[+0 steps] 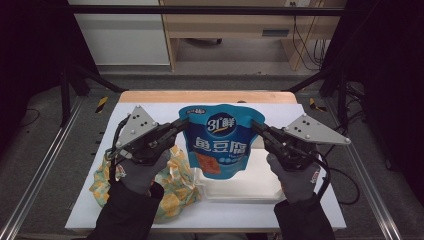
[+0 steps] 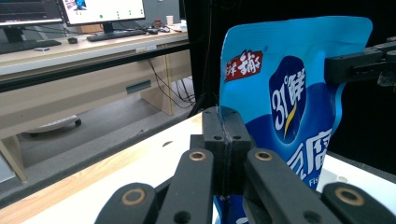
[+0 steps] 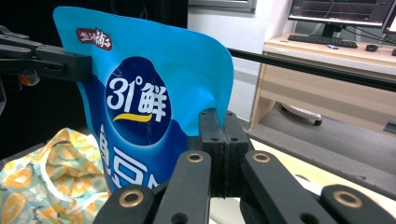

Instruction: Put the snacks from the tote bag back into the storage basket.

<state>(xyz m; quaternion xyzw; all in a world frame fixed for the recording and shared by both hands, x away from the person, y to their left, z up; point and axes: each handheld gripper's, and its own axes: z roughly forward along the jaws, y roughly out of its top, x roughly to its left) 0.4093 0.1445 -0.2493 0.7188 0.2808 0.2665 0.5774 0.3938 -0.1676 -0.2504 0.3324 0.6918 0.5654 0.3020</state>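
Note:
A blue snack bag (image 1: 220,140) with white lettering hangs upright in the air over the table, held by its two upper side edges. My left gripper (image 1: 183,123) is shut on the bag's left edge, and my right gripper (image 1: 256,125) is shut on its right edge. In the left gripper view the black jaws (image 2: 225,123) pinch the bag (image 2: 289,93) edge, with the other gripper (image 2: 359,63) clamped on the far side. The right gripper view has its jaws (image 3: 219,126) closed on the bag (image 3: 144,93) too, the left gripper (image 3: 56,60) beyond.
A white tray (image 1: 245,187) lies under the bag on the white table (image 1: 150,107). A yellow and green patterned bag (image 1: 175,182) sits crumpled at the left front, under my left forearm. Beyond the table are a wooden desk (image 1: 240,25) and metal frame rails.

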